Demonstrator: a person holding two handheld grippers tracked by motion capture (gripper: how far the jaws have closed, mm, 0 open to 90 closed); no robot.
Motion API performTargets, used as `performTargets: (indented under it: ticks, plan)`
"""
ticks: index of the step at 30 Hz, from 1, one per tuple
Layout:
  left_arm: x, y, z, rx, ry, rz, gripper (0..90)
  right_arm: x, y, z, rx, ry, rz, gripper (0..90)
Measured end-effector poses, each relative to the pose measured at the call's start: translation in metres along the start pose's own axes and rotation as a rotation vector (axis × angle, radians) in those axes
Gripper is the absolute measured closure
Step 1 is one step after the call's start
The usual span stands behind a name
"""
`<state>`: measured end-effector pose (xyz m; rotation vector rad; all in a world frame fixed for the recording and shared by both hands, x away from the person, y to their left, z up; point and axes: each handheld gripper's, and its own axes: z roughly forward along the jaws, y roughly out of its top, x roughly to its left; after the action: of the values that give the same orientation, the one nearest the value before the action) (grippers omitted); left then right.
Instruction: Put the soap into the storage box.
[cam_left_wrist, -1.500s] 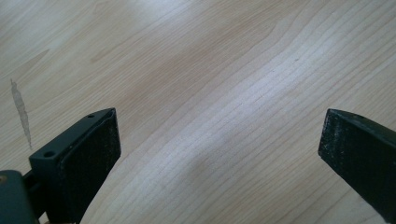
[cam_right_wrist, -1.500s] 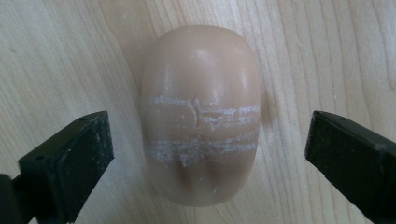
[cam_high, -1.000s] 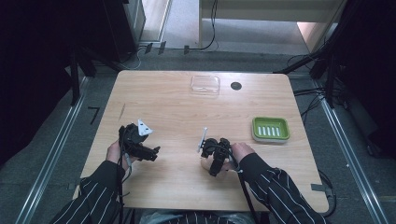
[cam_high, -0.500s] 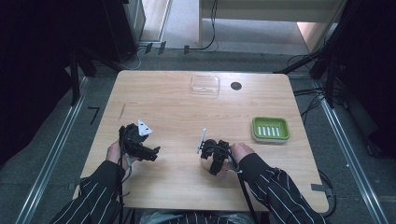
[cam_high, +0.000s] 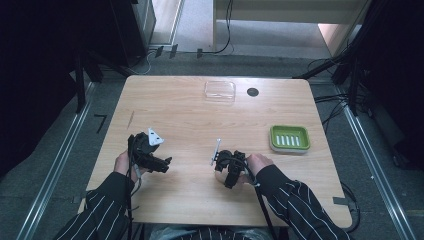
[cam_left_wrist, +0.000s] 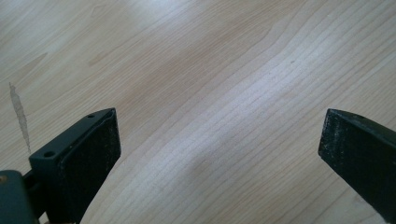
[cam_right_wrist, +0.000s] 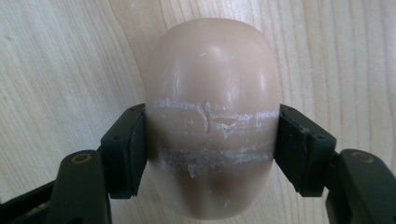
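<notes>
since a second ago the right gripper (cam_right_wrist: 212, 140) has just closed its jaws onto the beige soap bar (cam_right_wrist: 212, 116); neither hand has shifted. the soap lies on the wooden table (cam_high: 200, 120), pinched across its middle. the left gripper (cam_left_wrist: 219, 154) hovers wide and empty over bare wood. the grasp looks done; next probably comes a level lift toward the green soap dish (cam_high: 290, 138).

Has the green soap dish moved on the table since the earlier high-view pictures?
No. The green soap dish sits at the same spot near the table's right edge, same gap from the clear lid.
</notes>
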<state>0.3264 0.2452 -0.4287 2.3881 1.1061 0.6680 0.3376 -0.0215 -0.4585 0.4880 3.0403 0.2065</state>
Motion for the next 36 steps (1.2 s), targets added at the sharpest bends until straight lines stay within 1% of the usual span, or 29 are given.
performTargets:
  ticks: [2,3,6,9,11,16,20,22,25,26,27,29,36]
  plan:
    - [0.000,0.000,0.000,0.001,0.000,-0.001,0.0,0.000,0.000,-0.003,-0.007,-0.002,-0.005,33.5]
    - [0.000,0.000,0.000,-0.001,0.000,-0.001,0.0,0.000,-0.001,-0.004,-0.007,-0.004,0.000,33.5]
    - [0.000,0.000,0.000,-0.002,0.000,0.000,0.0,-0.001,-0.001,-0.005,-0.016,-0.008,-0.011,33.5]
    - [0.000,0.000,-0.001,0.000,0.001,0.003,0.0,-0.001,-0.003,-0.008,-0.015,-0.012,0.001,33.5]
    - [0.000,0.000,-0.001,0.000,0.001,0.003,0.0,-0.001,-0.004,-0.009,-0.014,-0.016,-0.007,33.5]
    - [-0.001,0.000,-0.001,-0.002,0.001,0.004,0.0,-0.001,-0.008,-0.014,-0.015,-0.022,-0.003,33.5]
    - [0.000,0.000,-0.001,0.007,0.002,0.005,0.0,-0.001,-0.011,-0.018,-0.016,-0.031,-0.008,33.5]
    - [0.000,0.000,-0.001,0.004,0.003,-0.001,0.0,-0.001,-0.013,-0.020,-0.022,-0.032,-0.013,33.5]
    - [0.000,0.000,0.000,0.004,0.002,0.000,0.0,-0.001,-0.015,-0.022,-0.021,-0.036,-0.012,33.5]
    - [0.000,0.000,-0.001,0.005,0.000,0.002,0.0,-0.002,-0.017,-0.023,-0.022,-0.037,-0.014,33.5]
    - [0.000,0.000,-0.001,0.004,0.001,0.001,0.0,-0.002,-0.018,-0.024,-0.019,-0.036,-0.004,33.5]
    - [0.000,0.000,-0.001,0.004,0.001,0.002,0.0,-0.003,-0.019,-0.025,-0.018,-0.036,-0.010,33.5]
    - [0.000,0.000,0.000,0.002,0.000,0.001,0.0,-0.008,-0.028,-0.029,-0.022,-0.045,0.000,33.5]
